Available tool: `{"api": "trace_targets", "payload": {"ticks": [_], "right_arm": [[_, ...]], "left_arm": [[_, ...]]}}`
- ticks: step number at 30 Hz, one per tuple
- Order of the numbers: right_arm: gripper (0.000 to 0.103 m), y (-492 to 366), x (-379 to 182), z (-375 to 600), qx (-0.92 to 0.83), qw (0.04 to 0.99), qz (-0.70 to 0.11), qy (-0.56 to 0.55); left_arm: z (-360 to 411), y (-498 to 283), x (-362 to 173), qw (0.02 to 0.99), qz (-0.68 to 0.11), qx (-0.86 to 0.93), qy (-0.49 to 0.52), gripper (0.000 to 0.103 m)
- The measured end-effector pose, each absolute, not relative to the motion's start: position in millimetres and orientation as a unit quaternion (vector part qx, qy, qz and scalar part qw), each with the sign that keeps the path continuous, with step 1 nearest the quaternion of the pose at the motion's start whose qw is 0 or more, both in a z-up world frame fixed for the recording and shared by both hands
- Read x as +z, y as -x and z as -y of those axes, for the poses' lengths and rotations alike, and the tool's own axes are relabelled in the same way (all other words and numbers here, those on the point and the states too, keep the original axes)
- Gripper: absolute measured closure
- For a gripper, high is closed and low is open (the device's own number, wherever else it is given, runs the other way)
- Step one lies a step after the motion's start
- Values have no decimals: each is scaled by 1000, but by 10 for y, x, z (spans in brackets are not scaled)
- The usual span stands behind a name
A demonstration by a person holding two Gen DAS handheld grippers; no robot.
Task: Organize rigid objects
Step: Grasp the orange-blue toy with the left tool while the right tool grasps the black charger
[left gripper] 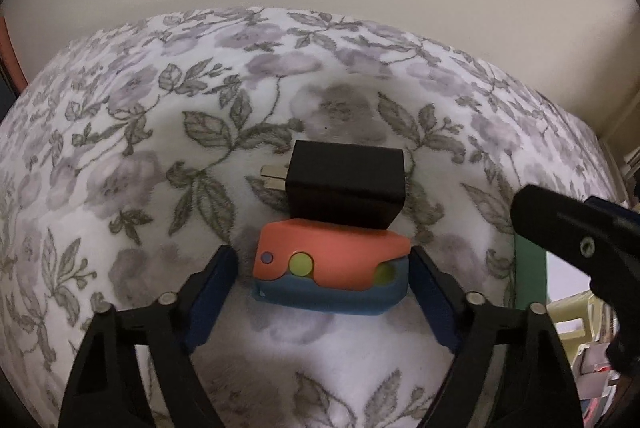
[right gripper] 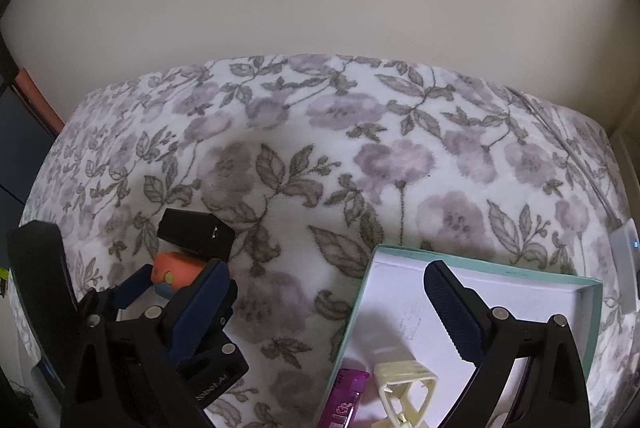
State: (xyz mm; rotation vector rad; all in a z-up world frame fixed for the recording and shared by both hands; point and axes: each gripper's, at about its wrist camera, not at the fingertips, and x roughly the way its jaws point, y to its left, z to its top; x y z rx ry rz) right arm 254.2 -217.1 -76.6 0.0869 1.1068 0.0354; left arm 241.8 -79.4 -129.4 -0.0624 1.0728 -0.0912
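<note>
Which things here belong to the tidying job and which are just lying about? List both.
Job:
- orange and blue plastic toy, between the left gripper's open jaws
- black rectangular plug adapter
- shallow mint-edged white box
- purple lighter and cream plastic clip, both in the box

Lying about:
- floral fleece blanket
- white cable

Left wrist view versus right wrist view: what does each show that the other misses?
Only the left wrist view shows the charger's metal prongs and the toy's blue base whole. Only the right wrist view shows the inside of the teal box, holding a purple lighter and a cream clip. Both show the black charger, orange toy and floral blanket.
</note>
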Motion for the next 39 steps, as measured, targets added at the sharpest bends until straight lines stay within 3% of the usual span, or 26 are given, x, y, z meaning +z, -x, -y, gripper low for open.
{"api": "trace_targets", "payload": {"ticks": [3, 28, 39], "right_arm": [[3, -2570, -784, 2144, 20, 848, -527, -47], [4, -2780, -1020, 1461, 79, 839, -534, -69], [20, -2928, -1216, 1204, 61, 834, -543, -78]], "left_arm": [[796, -2404, -1267, 861, -505, -50, 28, 30], [-397, -2446, -1273, 862, -499, 77, 49, 30], [-525, -2459, -1309, 861, -499, 85, 47, 30]]}}
